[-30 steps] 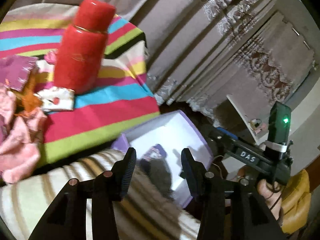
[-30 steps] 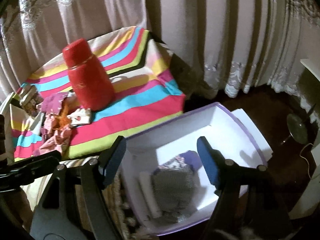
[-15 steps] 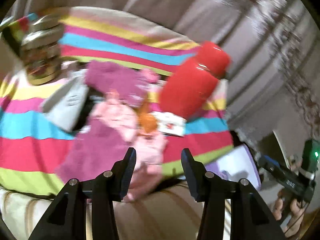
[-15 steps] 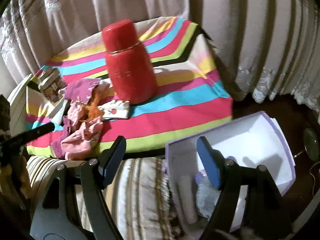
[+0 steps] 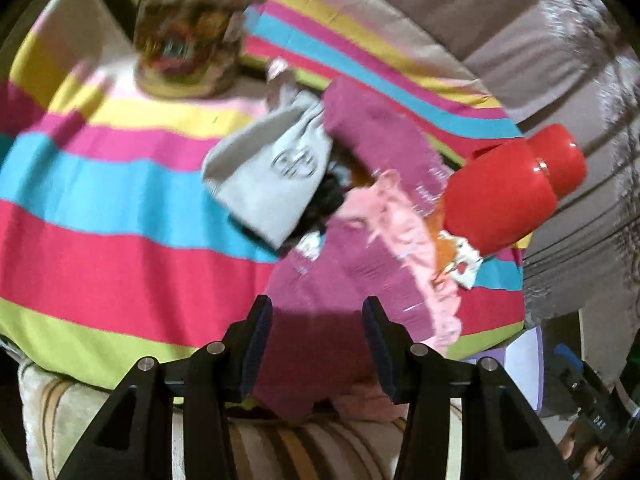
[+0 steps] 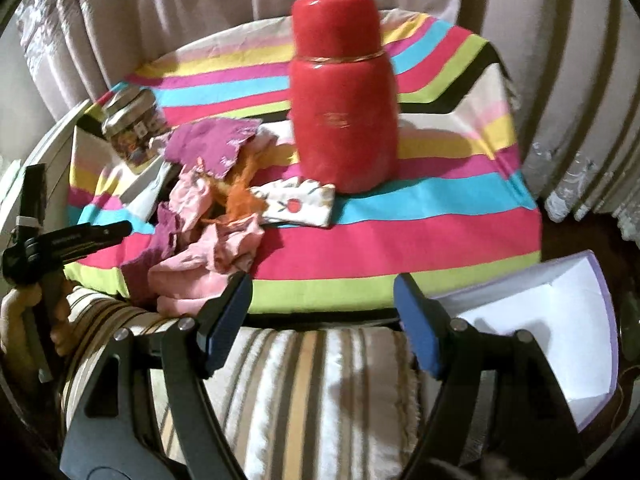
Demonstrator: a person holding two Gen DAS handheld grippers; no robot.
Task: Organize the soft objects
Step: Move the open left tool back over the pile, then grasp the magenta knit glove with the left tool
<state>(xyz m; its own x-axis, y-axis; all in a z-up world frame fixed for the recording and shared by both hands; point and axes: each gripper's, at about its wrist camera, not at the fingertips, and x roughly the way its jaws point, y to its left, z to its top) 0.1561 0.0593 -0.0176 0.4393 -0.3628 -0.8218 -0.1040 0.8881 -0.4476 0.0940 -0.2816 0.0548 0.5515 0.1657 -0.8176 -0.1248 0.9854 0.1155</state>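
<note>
A broad striped cloth (image 6: pixel 420 236) of smooth woven cotton drapes the table, and on it a glossy red flask (image 6: pixel 344 108) stands as a rounded cylinder, with a white rigid box (image 6: pixel 560 320) down beyond the cloth's edge from it. Beside the flask's base lies the pile of soft clothes (image 5: pixel 360 248): nubbly magenta knit, frilled pink fabric and a flat grey pouch (image 5: pixel 276 176). The left gripper (image 5: pixel 316 336) hangs over the magenta knit with jaws apart and empty, while the right gripper (image 6: pixel 322 320) is spread wide over a ribbed striped cushion (image 6: pixel 312 392).
</note>
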